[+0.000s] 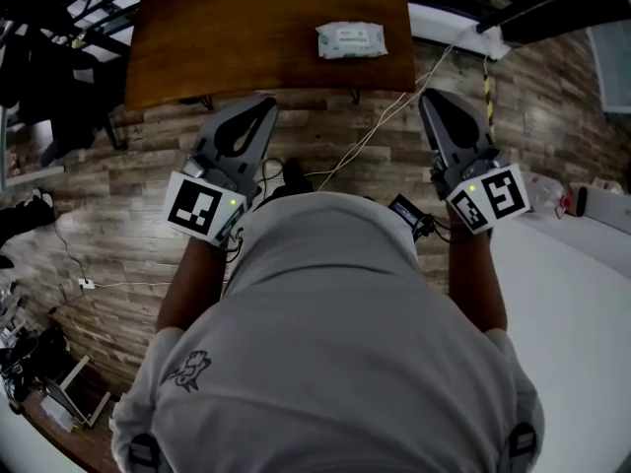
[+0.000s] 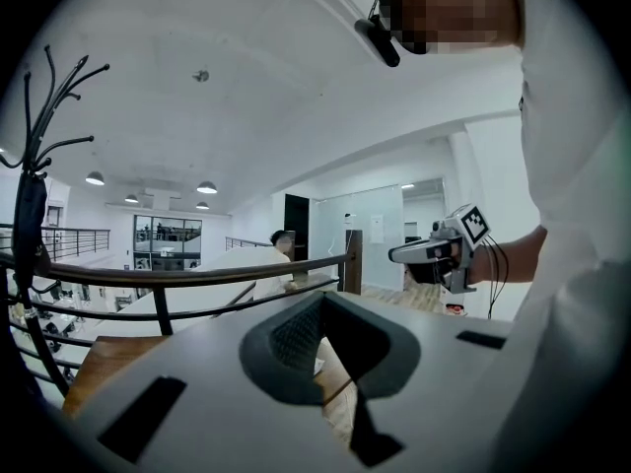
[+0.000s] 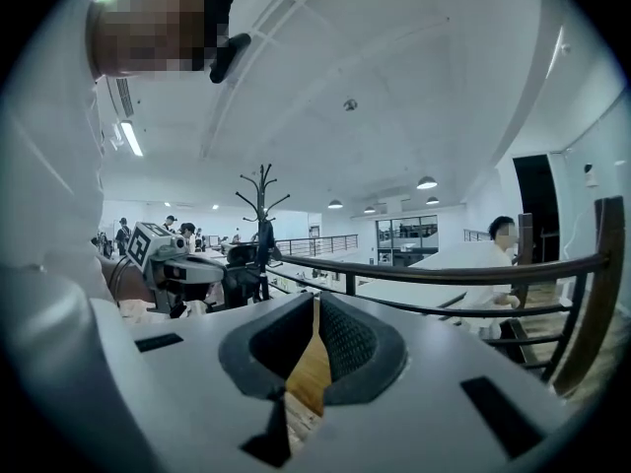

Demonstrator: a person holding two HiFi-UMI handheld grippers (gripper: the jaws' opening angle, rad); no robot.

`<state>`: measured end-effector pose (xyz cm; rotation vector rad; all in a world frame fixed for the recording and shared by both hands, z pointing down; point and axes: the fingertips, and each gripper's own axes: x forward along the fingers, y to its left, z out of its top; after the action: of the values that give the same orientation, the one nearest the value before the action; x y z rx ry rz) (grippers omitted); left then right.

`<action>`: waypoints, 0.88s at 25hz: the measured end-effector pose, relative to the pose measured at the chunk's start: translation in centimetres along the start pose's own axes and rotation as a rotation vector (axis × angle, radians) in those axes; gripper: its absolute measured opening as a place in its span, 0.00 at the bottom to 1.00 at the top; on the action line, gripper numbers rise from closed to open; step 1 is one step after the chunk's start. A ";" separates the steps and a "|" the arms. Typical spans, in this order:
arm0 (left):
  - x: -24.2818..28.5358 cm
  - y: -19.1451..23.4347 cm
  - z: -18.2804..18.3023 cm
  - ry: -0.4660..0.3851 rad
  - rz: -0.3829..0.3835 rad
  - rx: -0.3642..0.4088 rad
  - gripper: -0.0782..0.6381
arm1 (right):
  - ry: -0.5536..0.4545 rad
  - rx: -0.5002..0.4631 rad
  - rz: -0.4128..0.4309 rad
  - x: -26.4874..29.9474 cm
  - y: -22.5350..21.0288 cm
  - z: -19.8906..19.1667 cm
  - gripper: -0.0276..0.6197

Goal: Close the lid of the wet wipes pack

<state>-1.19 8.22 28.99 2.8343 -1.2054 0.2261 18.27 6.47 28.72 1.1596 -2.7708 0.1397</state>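
The left claw (image 1: 260, 104) and right claw (image 1: 434, 98) are both closed and empty. The wet wipes pack (image 1: 351, 39) lies on the bench (image 1: 217, 37), apart from them

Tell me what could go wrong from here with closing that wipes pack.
1. A loose cable trails over the floor in front of the table. Stepping in could snag it.
2. The wet wipes pack lies free near the table's right edge, with nothing bracing it. A push on the lid might slide it toward that edge.
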 end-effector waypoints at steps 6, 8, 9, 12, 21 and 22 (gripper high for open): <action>0.8 -5.7 -0.1 0.024 0.030 -0.008 0.13 | 0.001 0.005 0.039 -4.8 -1.0 -1.3 0.11; 0.7 -7.5 -0.2 0.031 0.045 -0.008 0.13 | 0.006 0.005 0.055 -6.5 -0.9 -1.9 0.11; 0.6 -8.4 -0.3 0.032 0.054 -0.009 0.13 | 0.006 0.007 0.063 -7.4 -0.9 -2.3 0.11; -0.1 -11.1 -0.6 0.024 0.085 -0.006 0.13 | 0.005 0.009 0.083 -9.9 -0.4 -3.5 0.11; -2.1 -17.5 -1.3 0.049 0.110 0.018 0.13 | 0.018 0.037 0.139 -15.5 2.6 -6.7 0.11; -2.3 -17.9 -1.3 0.051 0.107 0.021 0.13 | 0.018 0.040 0.141 -15.8 2.8 -6.9 0.11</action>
<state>10.02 22.41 30.03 2.7665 -1.3531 0.3157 27.89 20.43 32.88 0.9662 -2.8448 0.2199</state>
